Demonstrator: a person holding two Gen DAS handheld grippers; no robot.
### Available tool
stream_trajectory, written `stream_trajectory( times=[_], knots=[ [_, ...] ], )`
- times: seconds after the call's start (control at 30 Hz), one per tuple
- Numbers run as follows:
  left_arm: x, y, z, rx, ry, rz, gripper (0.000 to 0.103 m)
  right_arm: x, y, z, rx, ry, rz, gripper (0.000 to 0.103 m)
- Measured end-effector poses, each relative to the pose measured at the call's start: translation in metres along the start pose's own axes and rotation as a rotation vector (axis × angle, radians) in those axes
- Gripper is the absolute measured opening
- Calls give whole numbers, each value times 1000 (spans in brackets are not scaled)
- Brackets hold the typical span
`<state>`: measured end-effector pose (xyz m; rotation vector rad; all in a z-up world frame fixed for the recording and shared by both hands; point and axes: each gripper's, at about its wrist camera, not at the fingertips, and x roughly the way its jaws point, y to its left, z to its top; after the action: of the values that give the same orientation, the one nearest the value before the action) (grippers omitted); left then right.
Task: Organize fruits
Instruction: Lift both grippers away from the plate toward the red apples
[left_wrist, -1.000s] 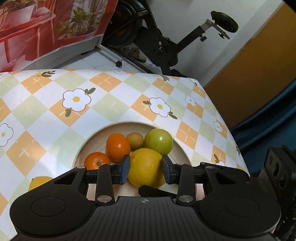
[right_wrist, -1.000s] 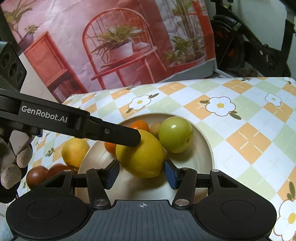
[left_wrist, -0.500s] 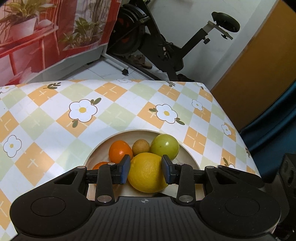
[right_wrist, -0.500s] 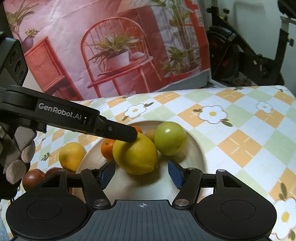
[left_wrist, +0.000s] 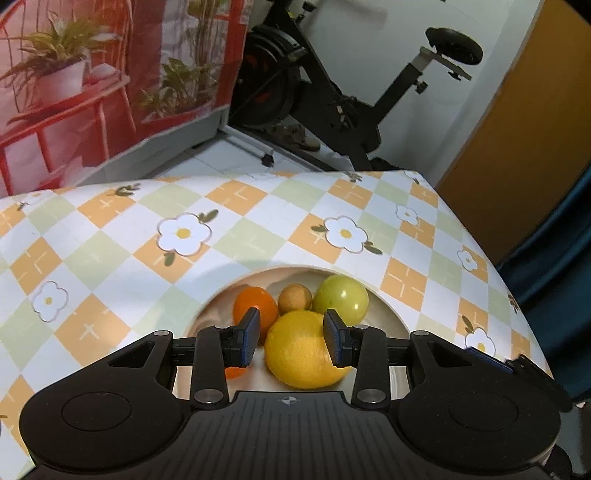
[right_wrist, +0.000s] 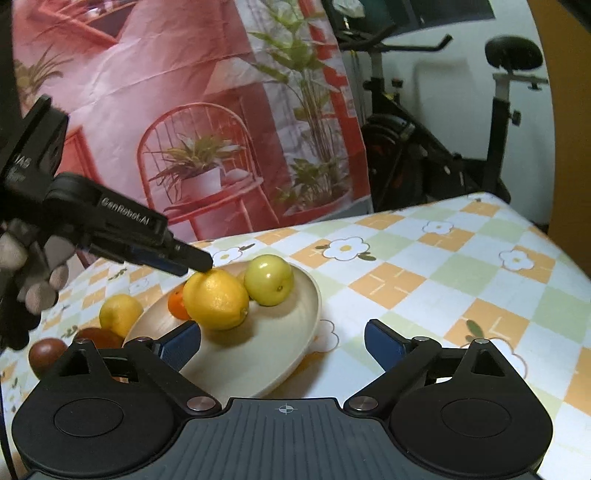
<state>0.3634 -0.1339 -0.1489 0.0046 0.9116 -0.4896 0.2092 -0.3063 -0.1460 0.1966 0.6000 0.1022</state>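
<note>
A cream bowl (right_wrist: 295, 332) on the checked tablecloth holds a yellow lemon (right_wrist: 216, 299), a green apple (right_wrist: 269, 279), oranges (left_wrist: 255, 308) and a small brown fruit (left_wrist: 294, 298). My left gripper (left_wrist: 291, 338) is open just above the lemon (left_wrist: 301, 350), its pads on either side and slightly apart from it. In the right wrist view its tip (right_wrist: 195, 260) sits at the lemon's top. My right gripper (right_wrist: 282, 345) is wide open and empty, over the bowl's near rim.
Left of the bowl lie another lemon (right_wrist: 120, 314) and two dark red-brown fruits (right_wrist: 46, 352). The table's far and right edges drop off toward an exercise bike (left_wrist: 332, 92) and a red printed backdrop (right_wrist: 184, 110).
The left gripper has risen and tilted up, its pads now clear of the lemon, which stays in the bowl. The right gripper has pulled back and opened wider.
</note>
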Motion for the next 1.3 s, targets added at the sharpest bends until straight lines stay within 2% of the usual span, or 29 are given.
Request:
stream_trajectory(
  times=[0.1,0.17,0.27,0.4,0.6,0.73,0.93,1.1,1.3],
  knots=[
    [-13,4,0,-10,-29,3,40,-4,1,1,10,-16,9,95],
    [-24,8,0,-12,-52,8,40,-9,4,2,10,-34,49,96],
    [-44,18,-2,-14,-84,28,40,-15,16,4,-15,-42,89,102],
    [-73,46,-10,-54,-114,82,40,-17,33,7,-64,-47,87,103],
    [-116,82,-30,-59,-155,201,41,-10,62,10,-139,9,52,103],
    [-135,100,-45,-69,-146,241,41,-6,81,11,-160,37,91,103],
    [-148,121,-65,-93,-129,230,41,2,105,15,-189,100,120,103],
    [-131,138,-79,-133,-77,190,41,7,121,17,-169,130,116,103],
    [-118,149,-89,-198,-53,95,41,10,137,15,-176,185,72,103]
  ],
)
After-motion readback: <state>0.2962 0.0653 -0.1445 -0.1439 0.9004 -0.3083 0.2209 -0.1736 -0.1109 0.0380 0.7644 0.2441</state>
